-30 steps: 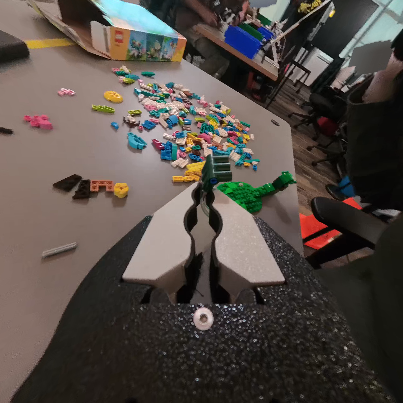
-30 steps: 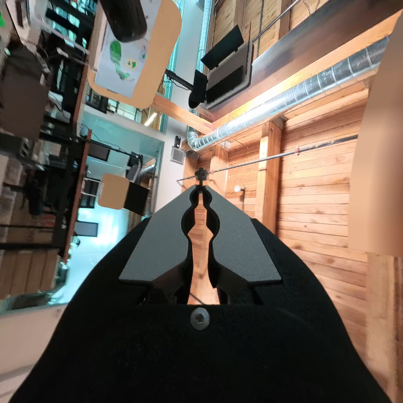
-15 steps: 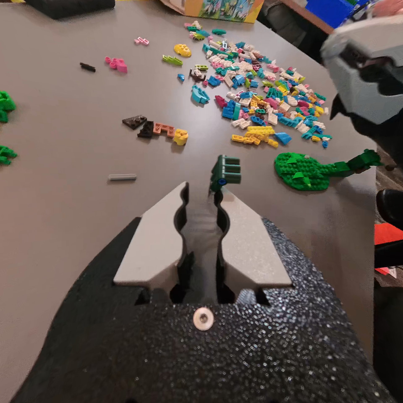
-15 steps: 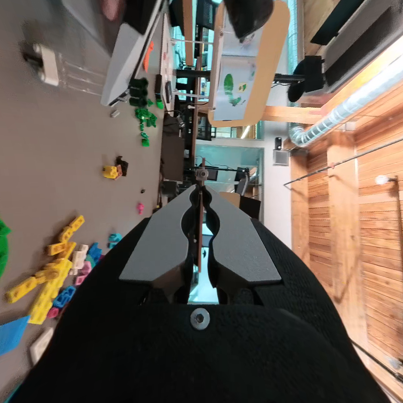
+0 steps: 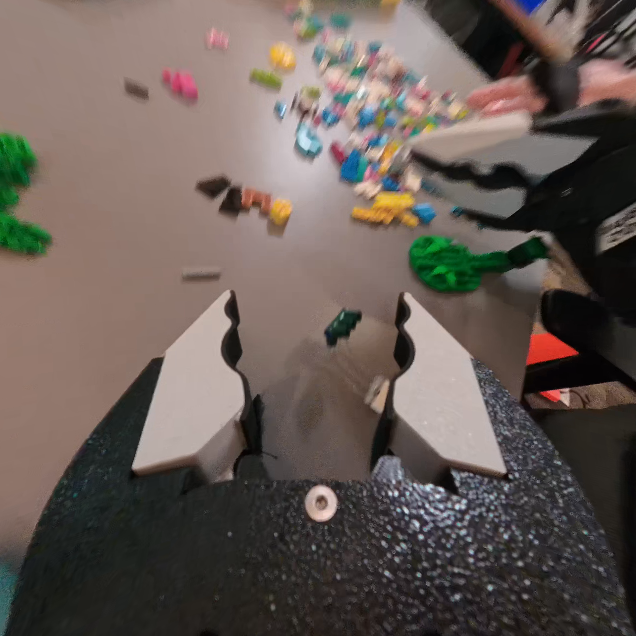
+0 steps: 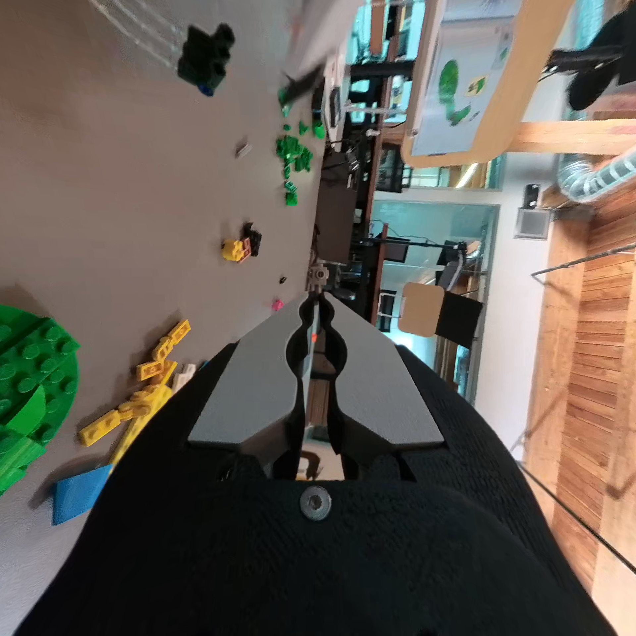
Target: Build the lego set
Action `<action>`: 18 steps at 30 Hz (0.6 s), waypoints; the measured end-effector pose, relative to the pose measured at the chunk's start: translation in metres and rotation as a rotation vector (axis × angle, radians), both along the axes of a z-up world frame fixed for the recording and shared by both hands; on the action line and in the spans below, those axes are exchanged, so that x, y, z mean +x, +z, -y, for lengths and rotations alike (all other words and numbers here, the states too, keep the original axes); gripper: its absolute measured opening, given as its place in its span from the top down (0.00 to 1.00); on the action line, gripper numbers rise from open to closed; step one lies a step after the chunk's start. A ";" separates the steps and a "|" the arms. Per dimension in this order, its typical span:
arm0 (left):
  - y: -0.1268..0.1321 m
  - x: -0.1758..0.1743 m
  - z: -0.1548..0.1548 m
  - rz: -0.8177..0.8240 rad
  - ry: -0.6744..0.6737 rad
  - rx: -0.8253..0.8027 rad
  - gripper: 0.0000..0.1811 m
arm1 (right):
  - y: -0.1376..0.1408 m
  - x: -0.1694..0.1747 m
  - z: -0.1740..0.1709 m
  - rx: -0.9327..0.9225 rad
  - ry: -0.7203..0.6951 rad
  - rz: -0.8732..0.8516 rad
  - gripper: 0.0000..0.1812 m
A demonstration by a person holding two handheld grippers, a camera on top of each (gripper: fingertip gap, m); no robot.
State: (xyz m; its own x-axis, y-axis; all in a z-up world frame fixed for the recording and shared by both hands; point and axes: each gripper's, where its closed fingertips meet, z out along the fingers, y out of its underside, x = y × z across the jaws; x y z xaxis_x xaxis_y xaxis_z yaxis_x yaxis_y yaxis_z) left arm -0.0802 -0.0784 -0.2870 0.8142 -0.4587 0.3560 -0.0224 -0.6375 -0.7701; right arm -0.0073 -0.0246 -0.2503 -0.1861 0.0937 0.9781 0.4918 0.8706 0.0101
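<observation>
Dark green stacked brick piece [image 5: 342, 325] lies loose on my grey counter [image 5: 103, 206] between the spread fingers of my left tool [image 5: 316, 299], while my right tool [image 6: 318, 296] pinches a small grey connector brick [image 6: 319, 274], presumably to join it.

I see a grey table [image 5: 103, 309] w/ a mixed brick pile [image 5: 371, 113], round green plate assembly [image 5: 444, 265], dark green piece [image 5: 342, 325], grey rod [image 5: 200, 274], bright green bits [image 5: 17, 206] at left.
</observation>
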 end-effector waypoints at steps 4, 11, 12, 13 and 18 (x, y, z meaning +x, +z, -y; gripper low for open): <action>0.063 0.041 -0.008 0.001 -0.135 0.302 0.58 | 0.022 -0.005 0.020 0.041 0.075 -0.054 1.00; 0.075 0.077 -0.026 -0.155 -0.201 0.441 0.85 | 0.049 -0.005 0.031 0.112 0.113 -0.097 1.00; 0.077 0.078 -0.027 -0.138 -0.199 0.450 0.91 | 0.051 -0.004 0.031 0.112 0.114 -0.106 1.00; 0.079 0.079 -0.027 -0.123 -0.197 0.461 0.93 | 0.053 -0.003 0.031 0.122 0.112 -0.109 1.00; 0.083 0.083 -0.026 -0.049 -0.212 0.460 0.95 | 0.057 -0.001 0.031 0.160 0.129 -0.116 1.00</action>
